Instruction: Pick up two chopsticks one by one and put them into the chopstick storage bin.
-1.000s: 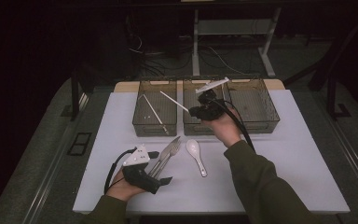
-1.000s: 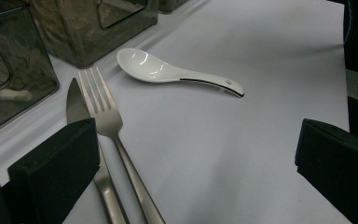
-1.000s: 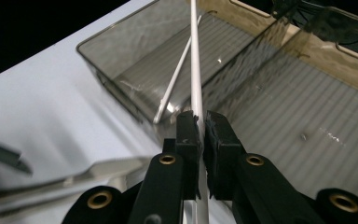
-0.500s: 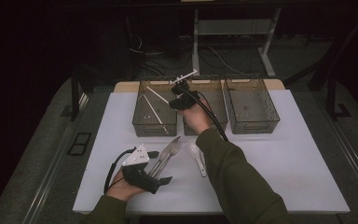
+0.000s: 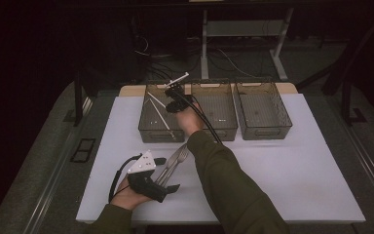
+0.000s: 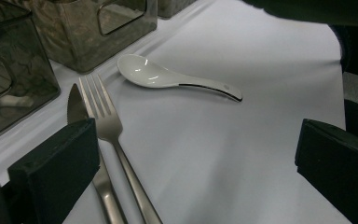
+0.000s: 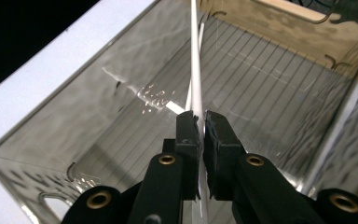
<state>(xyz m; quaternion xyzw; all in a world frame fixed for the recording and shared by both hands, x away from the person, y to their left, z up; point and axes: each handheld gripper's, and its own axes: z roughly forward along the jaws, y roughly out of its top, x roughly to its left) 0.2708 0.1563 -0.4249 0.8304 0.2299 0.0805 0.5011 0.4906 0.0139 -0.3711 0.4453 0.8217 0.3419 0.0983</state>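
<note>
My right gripper point(image 5: 171, 103) point(image 7: 199, 122) hovers over the left bin point(image 5: 148, 130) of a row of clear bins, shut on a thin white chopstick point(image 7: 195, 70) that points down into it. Another white chopstick point(image 5: 159, 116) lies on that bin's floor. My left gripper point(image 5: 167, 174) point(image 6: 196, 154) rests on the white table near its front edge, open with nothing between its pads. A metal fork point(image 5: 176, 157) point(image 6: 103, 112) and a knife point(image 6: 77, 105) lie side by side at its left jaw. A white ceramic spoon point(image 6: 168, 79) lies a little beyond them.
The middle bin point(image 5: 219, 130) and the right bin point(image 5: 265, 130) stand beside the left one at the back of the white table top point(image 5: 292, 170). My right forearm point(image 5: 224, 180) crosses the table's middle. Dark floor and cables lie behind the table.
My right hand has swung left from over the middle bin to over the left bin, sinking slightly, with the chopstick still gripped. The left hand has stayed put.
</note>
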